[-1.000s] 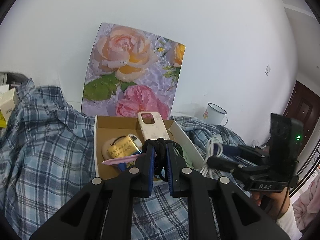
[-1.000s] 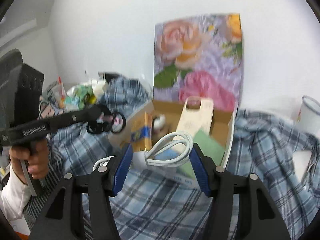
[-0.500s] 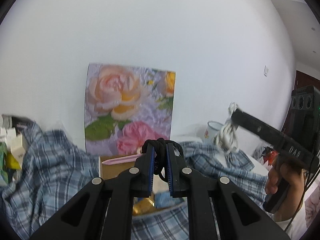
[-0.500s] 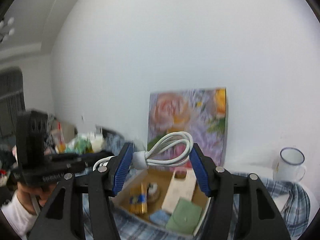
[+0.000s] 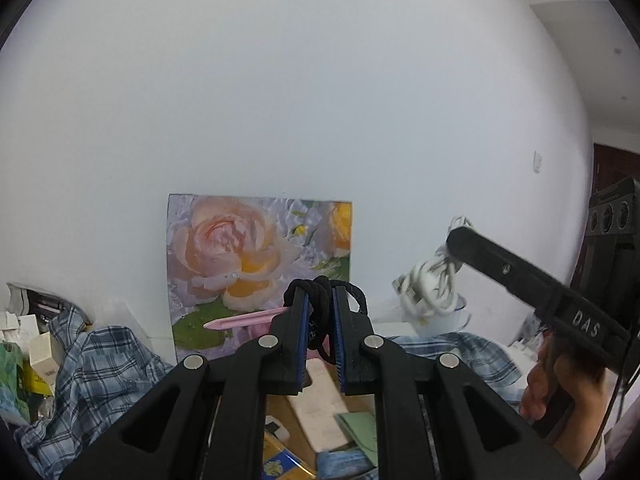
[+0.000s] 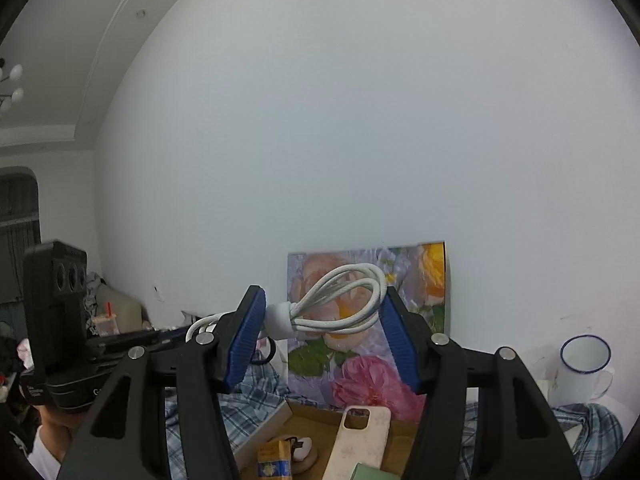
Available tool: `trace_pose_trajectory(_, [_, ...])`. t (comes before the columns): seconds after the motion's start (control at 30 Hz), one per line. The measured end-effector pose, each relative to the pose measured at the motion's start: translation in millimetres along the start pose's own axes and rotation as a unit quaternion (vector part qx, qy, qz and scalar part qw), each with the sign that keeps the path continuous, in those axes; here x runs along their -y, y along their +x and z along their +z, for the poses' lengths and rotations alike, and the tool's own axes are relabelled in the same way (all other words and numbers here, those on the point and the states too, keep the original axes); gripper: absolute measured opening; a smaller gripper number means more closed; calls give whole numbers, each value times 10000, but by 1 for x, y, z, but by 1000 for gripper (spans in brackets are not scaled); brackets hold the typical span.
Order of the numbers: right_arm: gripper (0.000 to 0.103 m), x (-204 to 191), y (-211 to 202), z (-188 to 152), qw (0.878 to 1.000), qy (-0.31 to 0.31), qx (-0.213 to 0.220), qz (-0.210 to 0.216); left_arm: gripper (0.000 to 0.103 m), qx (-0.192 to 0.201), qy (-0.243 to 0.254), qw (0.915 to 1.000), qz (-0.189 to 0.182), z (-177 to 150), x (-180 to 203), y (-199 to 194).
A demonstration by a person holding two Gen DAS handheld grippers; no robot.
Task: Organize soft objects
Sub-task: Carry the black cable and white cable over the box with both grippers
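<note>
My left gripper (image 5: 319,300) is shut on a black hair tie (image 5: 318,314); a pink stick (image 5: 244,319) juts out to its left. It is raised above the cardboard box (image 5: 292,412). My right gripper (image 6: 322,312) is shut on a coiled white cable (image 6: 340,306), held high above the same box (image 6: 316,420). The right gripper with the cable (image 5: 430,284) also shows in the left wrist view, at right. The left gripper (image 6: 172,338) shows at left in the right wrist view.
The box holds a cream phone case (image 6: 360,444), a green card (image 5: 360,430), a gold packet (image 6: 274,458) and a pale round thing (image 6: 300,446). A rose picture (image 5: 256,264) leans on the wall. A blue plaid shirt (image 5: 100,376) lies around the box. An enamel mug (image 6: 584,368) stands right. Clutter (image 5: 24,344) lies left.
Both grippers have risen well above the box with their loads still held. The views now tilt up to the wall, and the box has dropped to the bottom edge.
</note>
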State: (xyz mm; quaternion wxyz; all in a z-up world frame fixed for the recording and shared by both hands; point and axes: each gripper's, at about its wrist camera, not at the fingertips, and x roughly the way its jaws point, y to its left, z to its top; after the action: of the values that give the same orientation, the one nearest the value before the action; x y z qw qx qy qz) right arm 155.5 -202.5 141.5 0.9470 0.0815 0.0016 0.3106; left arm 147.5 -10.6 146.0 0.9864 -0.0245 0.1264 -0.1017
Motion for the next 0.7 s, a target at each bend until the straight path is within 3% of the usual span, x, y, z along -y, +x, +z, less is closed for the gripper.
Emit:
trace_pose_trajectory(0.33, [58, 18, 46, -64, 9979, 160, -631, -75, 12, -747, 136, 9966, 331, -54, -14, 58])
trace_pose_trajectory(0.7, [58, 41, 79, -109, 9886, 772, -1284, 125, 12, -1309, 8, 9910, 282, -94, -26, 92])
